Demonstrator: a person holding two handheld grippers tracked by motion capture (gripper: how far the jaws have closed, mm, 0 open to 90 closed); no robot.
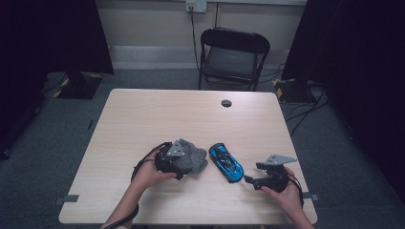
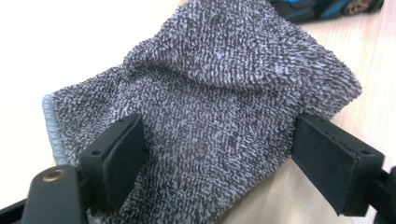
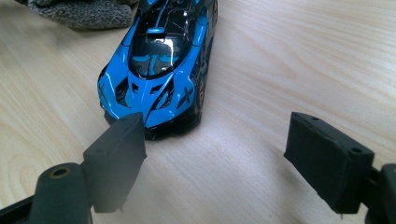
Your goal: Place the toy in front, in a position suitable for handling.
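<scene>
Down at the near edge of the table [image 1: 143, 109], both forearms come in low. The left hand [image 1: 145, 175] wraps the body of the left tongs [image 2: 215, 154], which point away and slightly right onto a grey cloth [image 1: 193, 157]. The right hand [image 1: 282, 193] cups the right tongs [image 3: 215, 154] from below, aimed left toward a blue toy car [image 1: 226, 162].

The left tongs stand wide apart, one jaw on either side of the cloth; the left gripper view shows the cloth bunched between the pads, the left pad right against the nap, the right pad at the cloth's edge, not pressing it. The right tongs are wide too, nothing between them, with the left pad just short of the car's nose.

The cloth is a speckled grey terry [image 2: 219, 93], humped in the middle, with a pale stitched hem at one side. The car [image 3: 159, 70] is glossy blue and black, a low sports model, lying at a slant beside the cloth, near the table's front middle.

The gripper views give the weave and the car's bonnet markings; the high view adds, further back, a round hole [image 1: 226, 103] in the table and a black folding chair [image 1: 233, 57] by the wall.
</scene>
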